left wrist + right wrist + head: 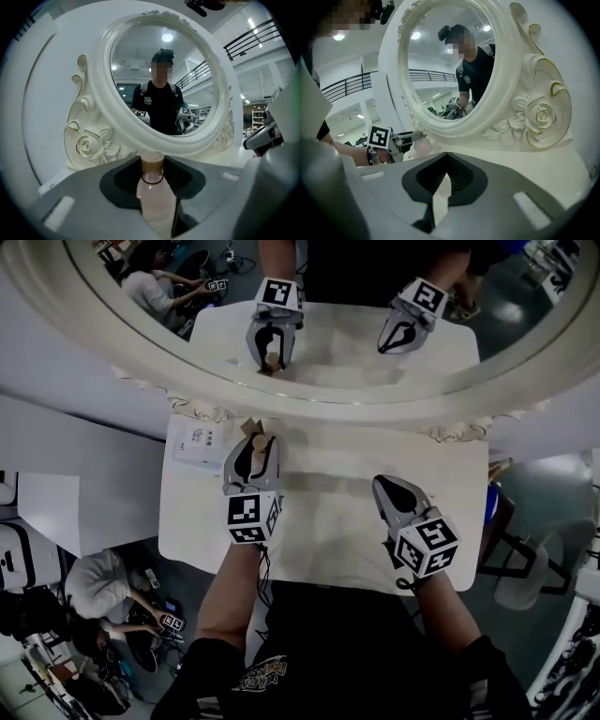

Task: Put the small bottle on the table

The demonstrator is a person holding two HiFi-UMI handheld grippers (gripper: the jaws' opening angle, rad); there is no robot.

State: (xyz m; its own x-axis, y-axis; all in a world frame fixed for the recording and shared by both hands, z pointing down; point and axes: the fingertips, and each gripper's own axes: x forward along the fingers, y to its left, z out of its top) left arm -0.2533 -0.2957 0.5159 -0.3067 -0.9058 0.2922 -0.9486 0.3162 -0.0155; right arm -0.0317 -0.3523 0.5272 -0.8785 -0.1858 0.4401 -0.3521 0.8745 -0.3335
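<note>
The small bottle [266, 448] is pale pink with a cork stopper, and my left gripper [261, 442] is shut on it close to the mirror's base. In the left gripper view the bottle [154, 201] stands upright between the jaws of the left gripper [152, 180], cork upward. I cannot tell whether its bottom touches the white table [328, 531]. My right gripper [379, 482] hovers over the table's right half, shut and empty. In the right gripper view the right gripper [440, 192] has its jaws together, and the bottle [423, 146] shows at the left.
A big ornate white round mirror [309, 390] stands along the table's far edge, right in front of both grippers. A white leaflet [197, 442] lies at the table's far left. A chair [544, 559] stands to the right, and people sit on the floor at lower left.
</note>
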